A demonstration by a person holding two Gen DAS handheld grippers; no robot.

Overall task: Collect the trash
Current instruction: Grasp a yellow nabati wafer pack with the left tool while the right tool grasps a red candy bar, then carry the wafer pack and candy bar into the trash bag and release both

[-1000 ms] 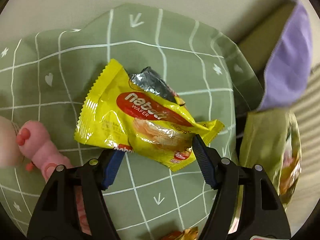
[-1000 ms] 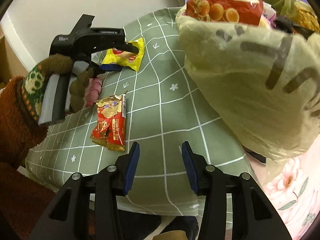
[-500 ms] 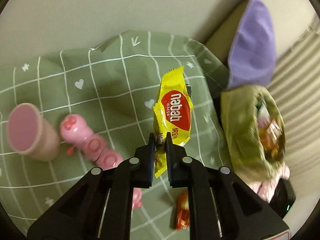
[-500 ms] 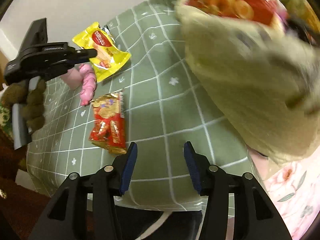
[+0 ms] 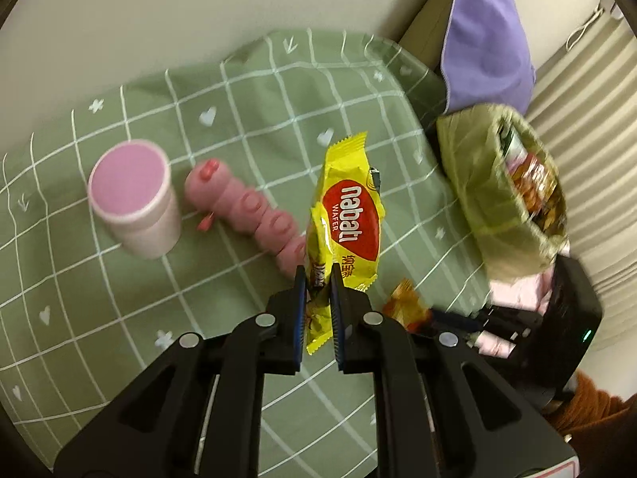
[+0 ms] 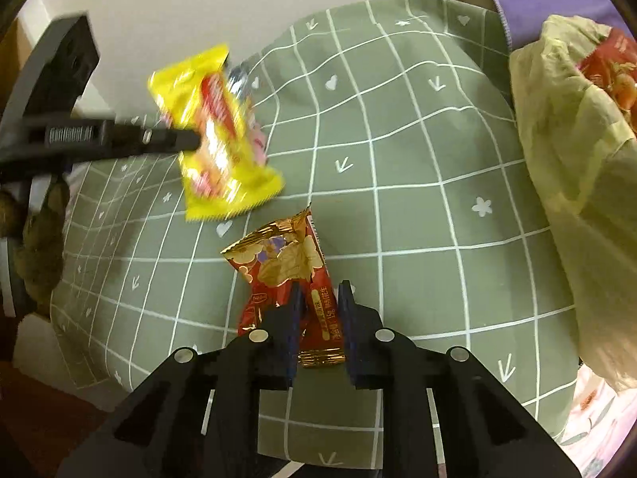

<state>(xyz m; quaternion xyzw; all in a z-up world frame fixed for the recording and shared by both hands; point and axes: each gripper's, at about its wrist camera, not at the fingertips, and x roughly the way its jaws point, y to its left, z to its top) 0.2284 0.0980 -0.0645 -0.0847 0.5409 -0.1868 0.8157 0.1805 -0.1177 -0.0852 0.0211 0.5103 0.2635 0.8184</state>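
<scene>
My left gripper (image 5: 318,279) is shut on a yellow Nabati wafer wrapper (image 5: 350,219) and holds it up above the green checked tablecloth (image 5: 239,99); it also shows blurred in the right wrist view (image 6: 219,139). My right gripper (image 6: 320,290) has its fingers close together around the lower end of a red and gold snack wrapper (image 6: 290,271) lying on the cloth; that wrapper also shows in the left wrist view (image 5: 406,302). A yellow-green trash bag (image 5: 501,191) full of wrappers stands at the table's right edge, also in the right wrist view (image 6: 577,159).
A pink cup (image 5: 131,195) and a pink caterpillar toy (image 5: 247,207) stand on the cloth's left part. A purple cushion (image 5: 485,40) lies behind the bag. A white wall runs along the far table edge. A black device (image 5: 565,318) sits at the right.
My left gripper shut on the yellow wrapper and lifted it off the cloth. My right gripper moved forward to the red wrapper and narrowed around it.
</scene>
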